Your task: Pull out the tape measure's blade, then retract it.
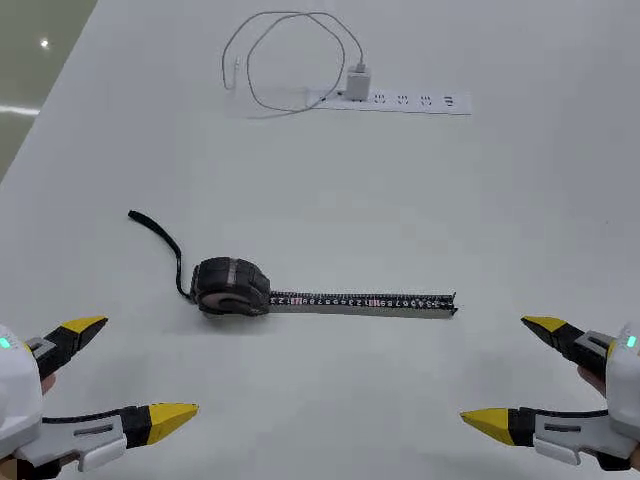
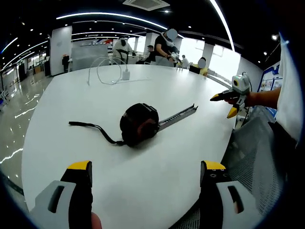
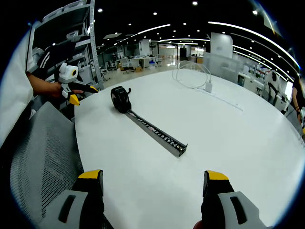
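A black tape measure lies on the white table, its blade drawn out to the right and flat on the surface, a black wrist strap trailing to its left. My left gripper stands open near the front left edge, short of the case. Open too, my right gripper sits at the front right, just short of the blade's hooked end. Neither touches the tape measure. Across the table, each gripper view catches the other gripper.
A white power strip with a plugged charger and looped white cable lies at the table's far side. A grey mesh chair stands at the near edge. People stand beyond the table's far end.
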